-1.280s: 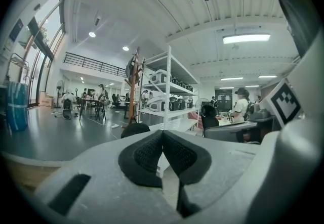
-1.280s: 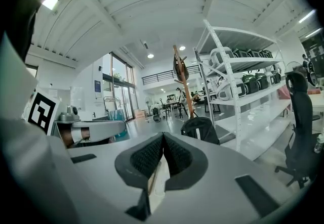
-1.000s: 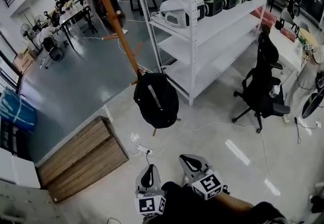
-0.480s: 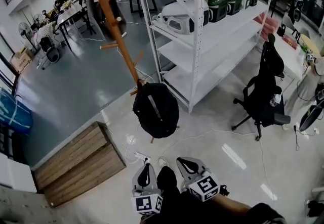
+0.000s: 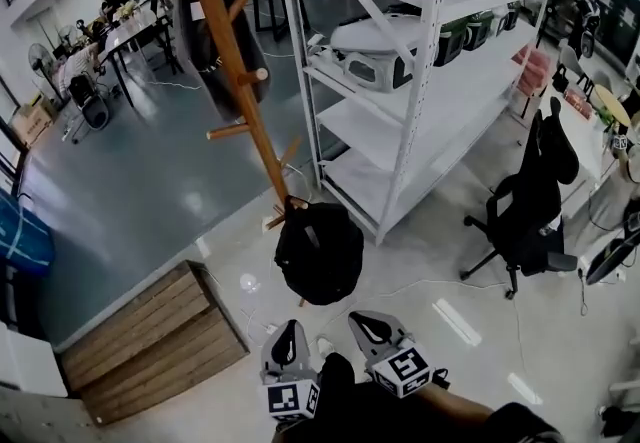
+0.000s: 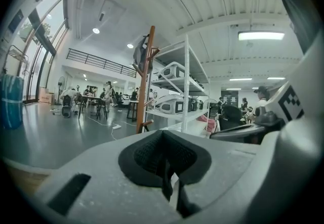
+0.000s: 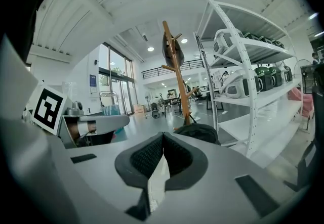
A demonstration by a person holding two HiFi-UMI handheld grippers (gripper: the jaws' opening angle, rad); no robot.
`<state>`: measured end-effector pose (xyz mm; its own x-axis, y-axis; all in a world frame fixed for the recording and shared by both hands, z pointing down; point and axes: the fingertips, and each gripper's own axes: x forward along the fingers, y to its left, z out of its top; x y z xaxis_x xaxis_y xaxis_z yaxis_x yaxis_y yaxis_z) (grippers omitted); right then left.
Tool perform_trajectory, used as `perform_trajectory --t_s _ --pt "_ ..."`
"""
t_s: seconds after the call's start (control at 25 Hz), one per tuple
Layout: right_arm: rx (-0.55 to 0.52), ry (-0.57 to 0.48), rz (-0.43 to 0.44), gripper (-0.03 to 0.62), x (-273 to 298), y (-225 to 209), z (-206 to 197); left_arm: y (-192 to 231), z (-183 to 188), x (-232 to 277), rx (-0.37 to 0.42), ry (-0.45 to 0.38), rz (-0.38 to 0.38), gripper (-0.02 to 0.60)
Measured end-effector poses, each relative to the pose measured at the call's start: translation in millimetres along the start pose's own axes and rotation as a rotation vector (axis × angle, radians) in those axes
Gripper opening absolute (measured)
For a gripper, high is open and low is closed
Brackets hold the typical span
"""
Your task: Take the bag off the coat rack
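The black bag [image 5: 319, 253] hangs low on the wooden coat rack [image 5: 232, 61], near its foot and just beyond both grippers. White shelves [image 5: 420, 81] stand close on its right and a wooden platform [image 5: 150, 331] lies near left, with bare floor between. An office chair [image 5: 535, 201] stands well off to the right. The left gripper [image 5: 290, 333] and right gripper [image 5: 373, 324] are pressed together on nothing. The right gripper view shows a second dark bag [image 7: 172, 48] high on the rack. In the left gripper view the gripper's body hides the low bag.

Black bag [image 5: 319, 252] hanging low on leaning wooden coat rack [image 5: 232, 61], near floor
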<state>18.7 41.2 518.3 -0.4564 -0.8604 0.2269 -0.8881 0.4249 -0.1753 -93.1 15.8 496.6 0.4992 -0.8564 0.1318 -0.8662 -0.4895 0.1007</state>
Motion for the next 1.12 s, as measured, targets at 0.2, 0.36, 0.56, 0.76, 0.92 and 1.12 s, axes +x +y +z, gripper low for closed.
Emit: perform_trajectory --t_s 0.2,0.36,0.56,0.76,0.92,1.12 --pt "-0.021 0.014 -0.006 0.011 59.7 -10.8 15.5 47.6 8.2 38.7 -0.002 0.003 0.003 0.015" --pt "-0.030 0.037 -0.004 0.011 101.3 -13.0 20.3 81.4 6.9 63.1 -0.009 0.015 0.005 0.015" --pt "-0.035 0.057 0.002 0.011 134.5 -15.2 32.3 104.8 3.9 84.8 -0.019 0.030 0.008 0.015" --pt "-0.037 0.090 0.011 0.011 156.7 -33.6 26.7 116.3 -14.3 107.4 -0.033 0.066 0.011 0.015" --pt "-0.049 0.110 0.039 0.011 171.2 -52.4 25.7 118.9 -17.3 125.3 -0.032 0.080 0.036 0.015" --pt "-0.080 0.138 0.114 0.011 186.8 -73.1 28.3 117.8 -11.5 144.6 -0.057 0.074 0.101 0.015"
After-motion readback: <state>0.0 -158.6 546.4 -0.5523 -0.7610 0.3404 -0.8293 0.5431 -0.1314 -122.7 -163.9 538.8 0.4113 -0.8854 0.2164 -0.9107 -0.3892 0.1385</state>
